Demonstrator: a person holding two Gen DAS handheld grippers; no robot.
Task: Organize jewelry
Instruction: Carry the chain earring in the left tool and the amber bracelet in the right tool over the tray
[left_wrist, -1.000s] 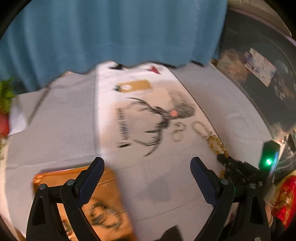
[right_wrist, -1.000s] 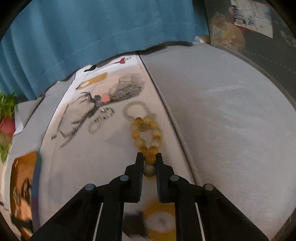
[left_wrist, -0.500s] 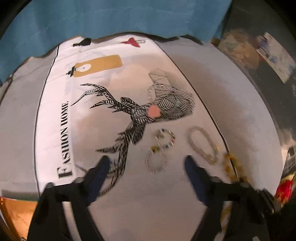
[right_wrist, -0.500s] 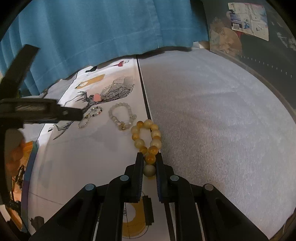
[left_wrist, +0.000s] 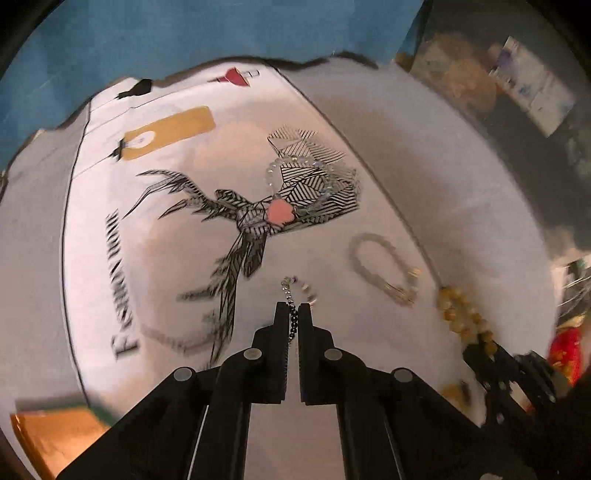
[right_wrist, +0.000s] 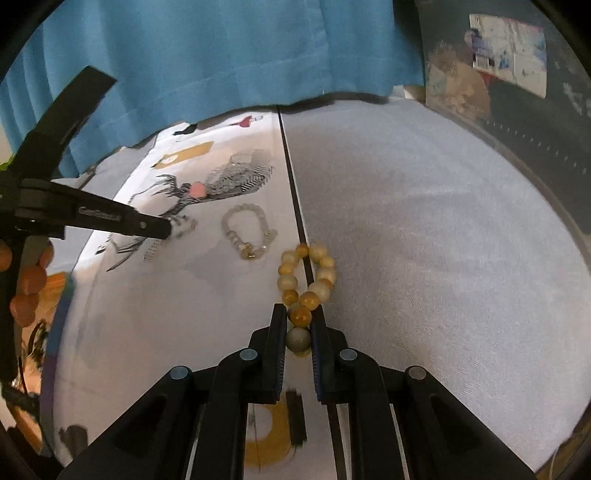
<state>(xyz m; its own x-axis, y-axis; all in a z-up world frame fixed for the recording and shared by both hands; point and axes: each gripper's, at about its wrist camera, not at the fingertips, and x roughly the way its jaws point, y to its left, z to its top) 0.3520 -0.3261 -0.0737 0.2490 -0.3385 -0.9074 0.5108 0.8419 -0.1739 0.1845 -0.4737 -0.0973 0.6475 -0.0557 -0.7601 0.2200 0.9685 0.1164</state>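
My left gripper (left_wrist: 293, 310) is shut on a thin bracelet of small dark and silver beads (left_wrist: 295, 291), whose loop lies on the white printed cloth (left_wrist: 155, 266) ahead of the tips. My right gripper (right_wrist: 300, 314) is shut on a chunky amber bead bracelet (right_wrist: 308, 275) that rests across the seam between the cloth and the grey surface. A pale bead bracelet (right_wrist: 245, 232) lies between the two. A clear bead bracelet with a pink charm (left_wrist: 280, 212) sits on the deer print. In the right wrist view, the left gripper (right_wrist: 166, 229) reaches in from the left.
A blue curtain (right_wrist: 221, 55) hangs behind the table. A gold box (left_wrist: 48, 432) sits at the near left corner. Dark cluttered shelving (right_wrist: 517, 74) stands to the right, past the grey cloth (right_wrist: 443, 221). A person's fingers (right_wrist: 27, 280) hold the left gripper's handle.
My left gripper swung in from over the gold box, lowered onto the cloth and closed its wide jaws on the thin bracelet. The right gripper kept its hold on the amber bracelet.
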